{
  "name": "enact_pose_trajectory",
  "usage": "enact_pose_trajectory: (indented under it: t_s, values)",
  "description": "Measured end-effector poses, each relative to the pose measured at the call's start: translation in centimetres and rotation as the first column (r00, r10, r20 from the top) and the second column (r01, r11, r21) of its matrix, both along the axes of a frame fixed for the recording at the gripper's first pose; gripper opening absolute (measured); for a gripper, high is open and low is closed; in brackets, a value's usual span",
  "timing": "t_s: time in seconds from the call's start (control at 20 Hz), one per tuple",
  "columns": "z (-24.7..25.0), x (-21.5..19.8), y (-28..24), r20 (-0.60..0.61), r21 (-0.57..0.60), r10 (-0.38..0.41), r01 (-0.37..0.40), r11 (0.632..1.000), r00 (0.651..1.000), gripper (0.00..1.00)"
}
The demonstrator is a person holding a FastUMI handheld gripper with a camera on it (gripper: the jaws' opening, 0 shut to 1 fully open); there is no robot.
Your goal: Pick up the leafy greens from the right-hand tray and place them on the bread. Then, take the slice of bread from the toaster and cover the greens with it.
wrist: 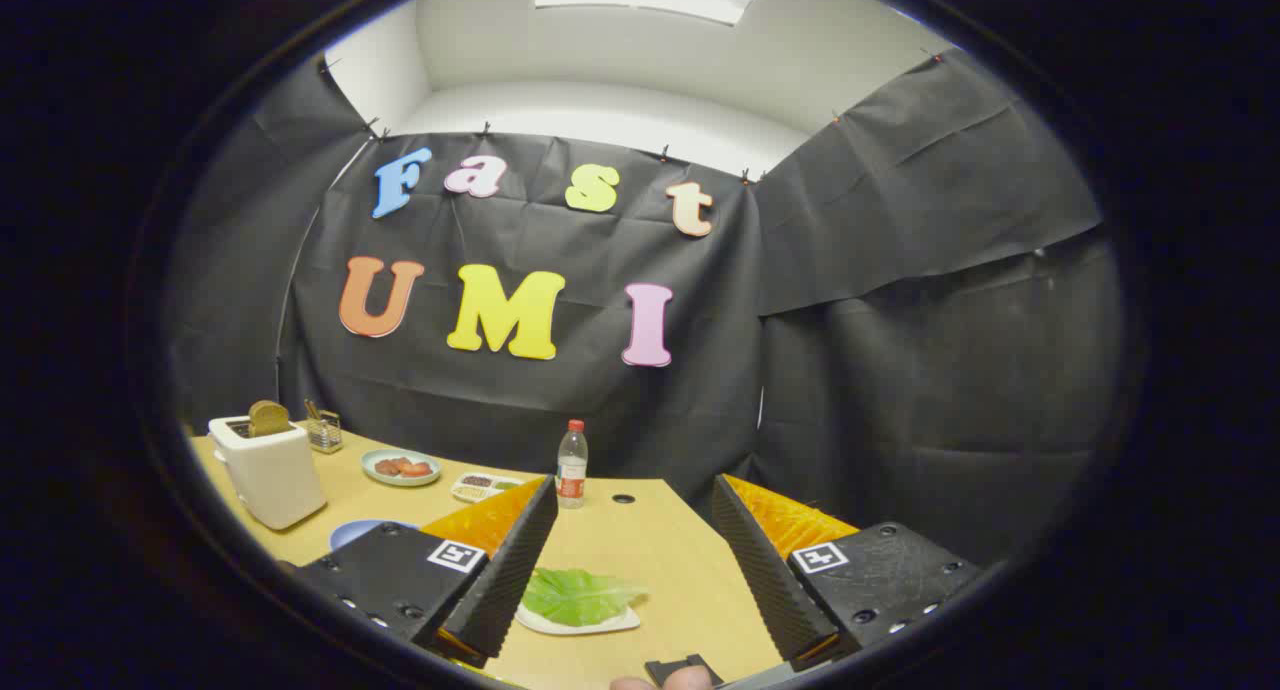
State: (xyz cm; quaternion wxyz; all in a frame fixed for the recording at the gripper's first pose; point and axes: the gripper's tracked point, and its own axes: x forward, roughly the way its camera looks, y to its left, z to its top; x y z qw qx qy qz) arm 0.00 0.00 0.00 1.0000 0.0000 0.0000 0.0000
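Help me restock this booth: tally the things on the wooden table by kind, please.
Plates and trays: 4 (white tray under the greens between the open gripper fingers, pale green plate, blue plate, white divided dish)
White toaster: 1
Clear plastic bottle: 1
Wire holder: 1
Total: 7

No legible text found. The bottle [571, 470] carries a red label, unreadable. The gripper [634, 483], fingers spread wide, bears a square black-and-white marker tag [457, 555] on each finger block.
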Motion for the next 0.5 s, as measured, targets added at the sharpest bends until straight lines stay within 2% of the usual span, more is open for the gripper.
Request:
enact_pose_trajectory:
  t_s: [0.25,0.35,0.5]
  values:
    - [0.21,0.02,-0.13,0.014,-0.024,0.013,-0.013,1.0,1.0,0.95]
    - [0.02,-0.06,0.61,0.006,0.005,0.051,-0.051,0.999,0.999,0.95]
    - [-0.56,0.21,-0.04,-0.011,0.02,0.048,-0.047,0.999,0.999,0.95]
